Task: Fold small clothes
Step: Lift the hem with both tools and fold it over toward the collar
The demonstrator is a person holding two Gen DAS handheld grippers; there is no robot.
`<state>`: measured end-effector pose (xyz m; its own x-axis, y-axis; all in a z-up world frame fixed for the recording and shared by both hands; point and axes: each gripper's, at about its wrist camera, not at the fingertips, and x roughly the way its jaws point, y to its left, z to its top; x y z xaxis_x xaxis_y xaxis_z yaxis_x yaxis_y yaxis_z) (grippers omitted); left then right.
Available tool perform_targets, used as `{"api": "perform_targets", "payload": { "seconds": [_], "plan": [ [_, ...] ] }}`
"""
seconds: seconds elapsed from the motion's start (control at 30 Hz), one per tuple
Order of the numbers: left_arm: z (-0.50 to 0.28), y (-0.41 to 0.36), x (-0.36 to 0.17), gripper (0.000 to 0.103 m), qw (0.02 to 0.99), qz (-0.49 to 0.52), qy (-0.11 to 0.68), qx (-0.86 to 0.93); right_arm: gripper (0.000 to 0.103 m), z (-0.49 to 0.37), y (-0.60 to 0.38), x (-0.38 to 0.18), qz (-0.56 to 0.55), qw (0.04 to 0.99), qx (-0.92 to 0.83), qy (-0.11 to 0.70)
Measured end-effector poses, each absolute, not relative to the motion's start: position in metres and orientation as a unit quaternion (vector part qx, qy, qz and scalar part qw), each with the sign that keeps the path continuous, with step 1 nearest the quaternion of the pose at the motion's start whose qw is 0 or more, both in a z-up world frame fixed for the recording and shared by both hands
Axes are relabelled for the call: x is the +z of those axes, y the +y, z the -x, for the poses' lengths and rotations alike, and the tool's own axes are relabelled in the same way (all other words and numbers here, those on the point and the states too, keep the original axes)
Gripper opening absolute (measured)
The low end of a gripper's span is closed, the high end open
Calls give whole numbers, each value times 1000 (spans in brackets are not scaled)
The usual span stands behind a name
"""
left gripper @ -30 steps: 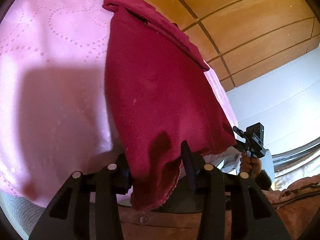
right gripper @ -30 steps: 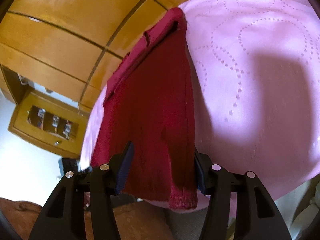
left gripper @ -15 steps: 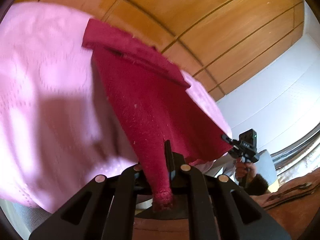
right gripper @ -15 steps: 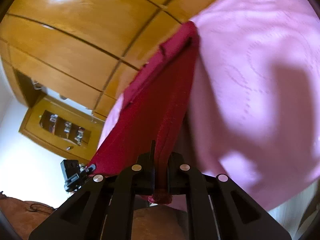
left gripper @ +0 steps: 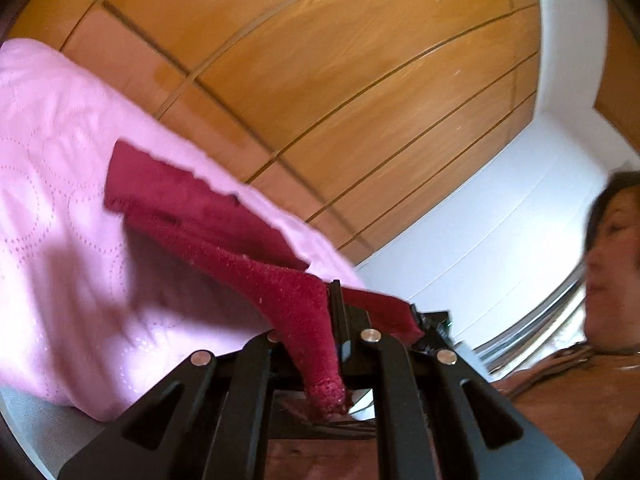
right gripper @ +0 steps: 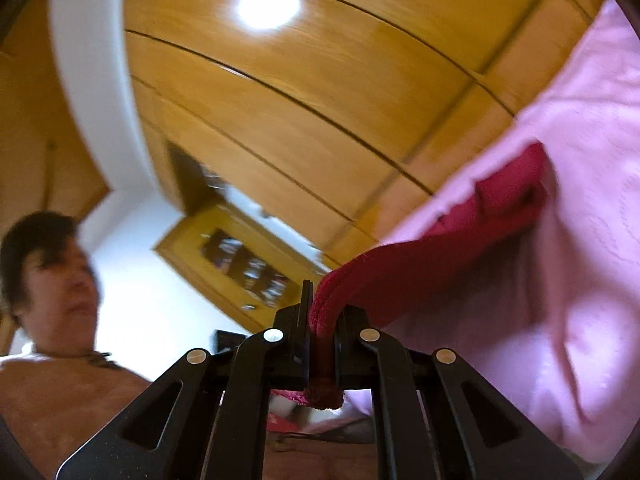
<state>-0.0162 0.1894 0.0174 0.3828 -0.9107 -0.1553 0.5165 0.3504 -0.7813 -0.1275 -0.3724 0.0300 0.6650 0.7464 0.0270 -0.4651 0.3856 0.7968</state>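
Observation:
A dark red garment [left gripper: 200,216] lies on a pink quilted bedspread [left gripper: 60,184], its near edge lifted off the bed. My left gripper [left gripper: 326,312] is shut on one near corner, and the hem bunches out below the jaws. In the right wrist view the same red garment [right gripper: 452,248] stretches from the bed to my right gripper [right gripper: 322,320], which is shut on the other near corner. The right gripper [left gripper: 432,326] shows past the cloth in the left wrist view. Both grippers point about level, with the cloth hanging taut between them and the bed.
Wooden wardrobe panels [left gripper: 340,80] fill the background behind the bed. A wooden cabinet with glass doors [right gripper: 240,268] stands against a white wall. The person [right gripper: 48,280] stands close behind the grippers, wearing brown. The pink bedspread [right gripper: 580,220] extends to the right.
Both grippers went from open around the garment's near hem to shut on it. Both then rose and tilted up, lifting the near edge off the bed.

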Motion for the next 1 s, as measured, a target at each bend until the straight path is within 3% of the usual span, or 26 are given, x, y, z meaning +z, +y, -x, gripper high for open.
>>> {"api": "perform_targets", "payload": {
  "seconds": [0.27,0.53,1.0],
  "plan": [
    [9,188,13,6,760,334,314,-460,7,108,-373,22,-426,802,375,189],
    [-69,180,-36,7,731,389,379,-413,7,27,-383,10,-464,788,334,227],
    [-192,150,-69,7,755,354,436,-337,7,-99,-405,-59,-511,764,220,327]
  ]
}}
